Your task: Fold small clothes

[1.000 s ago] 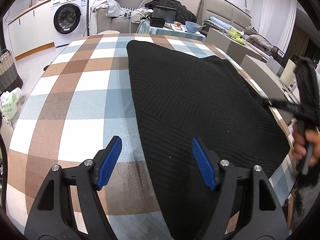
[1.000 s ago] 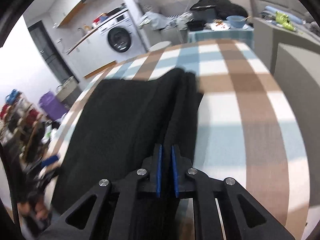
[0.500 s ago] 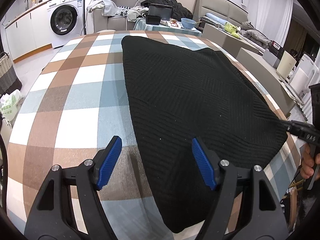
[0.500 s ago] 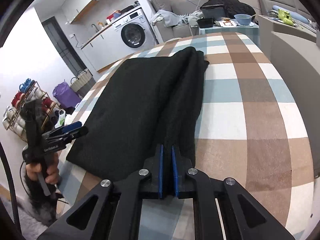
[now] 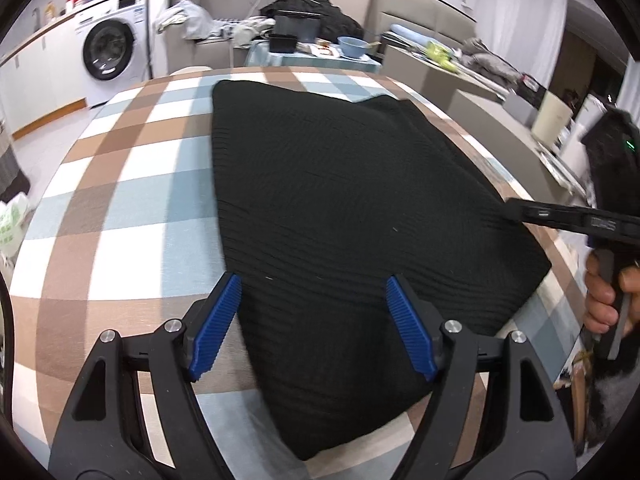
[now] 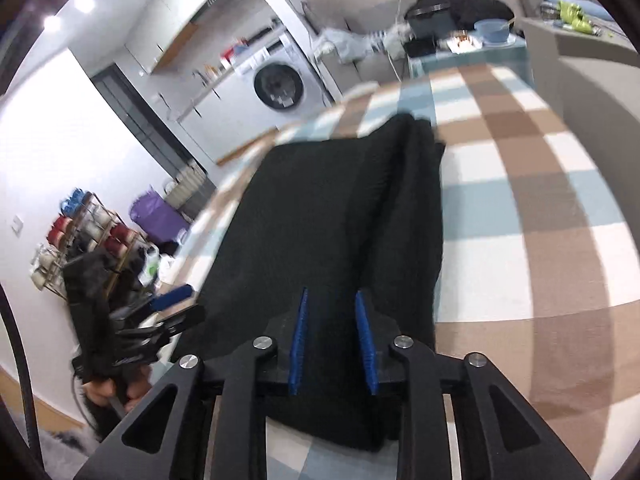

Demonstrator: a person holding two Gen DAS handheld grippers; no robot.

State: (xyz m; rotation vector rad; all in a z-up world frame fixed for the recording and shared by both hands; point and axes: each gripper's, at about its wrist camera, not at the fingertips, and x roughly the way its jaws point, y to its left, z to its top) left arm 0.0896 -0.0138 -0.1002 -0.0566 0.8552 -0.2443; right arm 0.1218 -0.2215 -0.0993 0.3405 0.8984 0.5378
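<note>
On the checked tablecloth [image 5: 120, 208] lay the black knitted garment [image 5: 340, 200], folded flat. Over its near edge the left gripper [image 5: 312, 320] hung wide, gripping nothing; the right gripper [image 6: 334, 336], jaws just parting, stood slightly open above its edge.

No readable text — faint marking on right hand-held gripper [image 5: 516, 212] body too blurred.
</note>
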